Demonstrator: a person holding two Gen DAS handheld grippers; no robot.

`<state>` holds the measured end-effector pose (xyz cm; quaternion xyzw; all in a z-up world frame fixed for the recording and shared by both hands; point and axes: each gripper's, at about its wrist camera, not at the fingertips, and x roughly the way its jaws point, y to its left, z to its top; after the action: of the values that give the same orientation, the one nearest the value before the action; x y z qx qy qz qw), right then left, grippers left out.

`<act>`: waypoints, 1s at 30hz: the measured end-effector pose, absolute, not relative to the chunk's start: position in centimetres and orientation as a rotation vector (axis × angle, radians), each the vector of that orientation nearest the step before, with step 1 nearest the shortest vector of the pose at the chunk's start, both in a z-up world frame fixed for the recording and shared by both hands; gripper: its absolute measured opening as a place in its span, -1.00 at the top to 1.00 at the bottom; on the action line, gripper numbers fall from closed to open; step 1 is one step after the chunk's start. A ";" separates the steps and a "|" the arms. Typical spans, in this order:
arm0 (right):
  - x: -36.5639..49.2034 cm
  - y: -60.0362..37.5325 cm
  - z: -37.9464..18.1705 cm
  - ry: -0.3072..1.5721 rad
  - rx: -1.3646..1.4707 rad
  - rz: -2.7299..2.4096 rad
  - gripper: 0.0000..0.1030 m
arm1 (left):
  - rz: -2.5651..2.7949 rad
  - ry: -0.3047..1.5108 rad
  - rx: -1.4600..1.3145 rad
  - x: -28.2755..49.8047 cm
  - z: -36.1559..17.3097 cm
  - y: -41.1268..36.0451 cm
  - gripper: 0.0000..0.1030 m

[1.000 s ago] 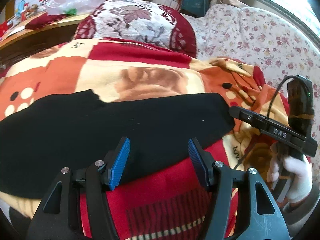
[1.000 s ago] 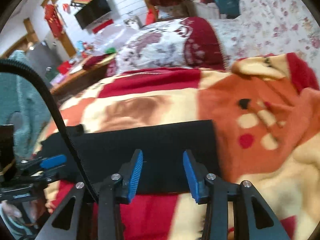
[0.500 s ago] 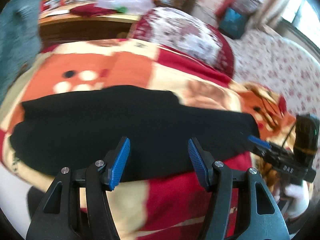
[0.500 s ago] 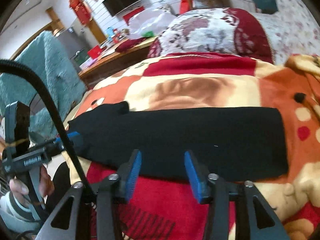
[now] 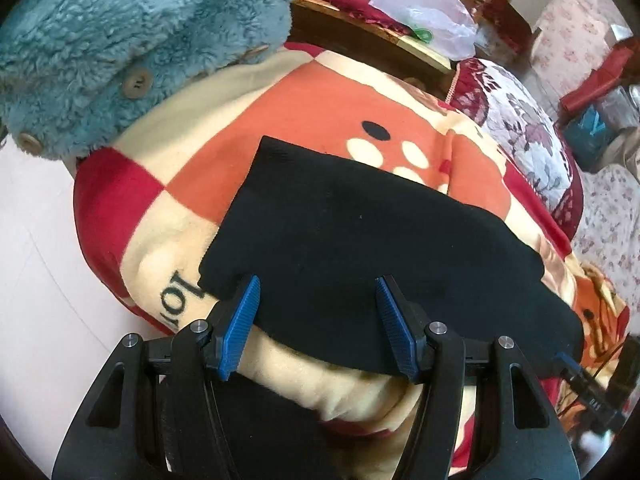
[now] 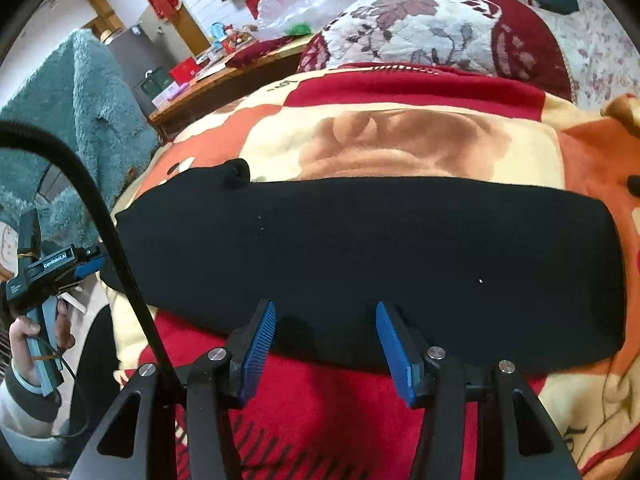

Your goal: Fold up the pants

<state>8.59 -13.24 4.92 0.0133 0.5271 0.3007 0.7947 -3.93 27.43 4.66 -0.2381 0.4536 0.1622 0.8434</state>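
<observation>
The black pants lie flat in a long folded strip across a red, orange and cream blanket; they also show in the left wrist view. My left gripper is open and empty at the near edge of the strip's left end. It shows from the side in the right wrist view. My right gripper is open and empty over the strip's near edge, around its middle. Its blue fingertip shows in the left wrist view at the strip's right end.
A teal fleece garment hangs at the left by the blanket's edge. A floral pillow lies behind the blanket. A wooden desk with a plastic bag and boxes stands at the back left. A floral sheet is at the right.
My left gripper has swung left along the strip to its left end. My right gripper has moved closer to the pants' near edge. Both stay open.
</observation>
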 end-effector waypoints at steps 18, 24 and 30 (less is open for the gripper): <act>7.7 -9.2 6.3 1.137 -0.096 0.664 -0.26 | 0.156 0.916 -0.434 -0.1 8.6 21.6 -0.17; 11.3 -6.3 8.2 1.091 -0.001 0.733 -0.23 | 0.151 0.924 -0.394 2.7 7.8 20.6 -0.17; 16.3 -1.2 6.5 1.163 0.107 0.801 0.00 | 0.207 0.942 -0.400 4.7 6.6 22.2 -0.17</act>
<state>16.30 -1.23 6.52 0.0493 0.5341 0.3681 0.7595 4.71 22.23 6.64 -0.1910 0.4497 0.0987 0.8669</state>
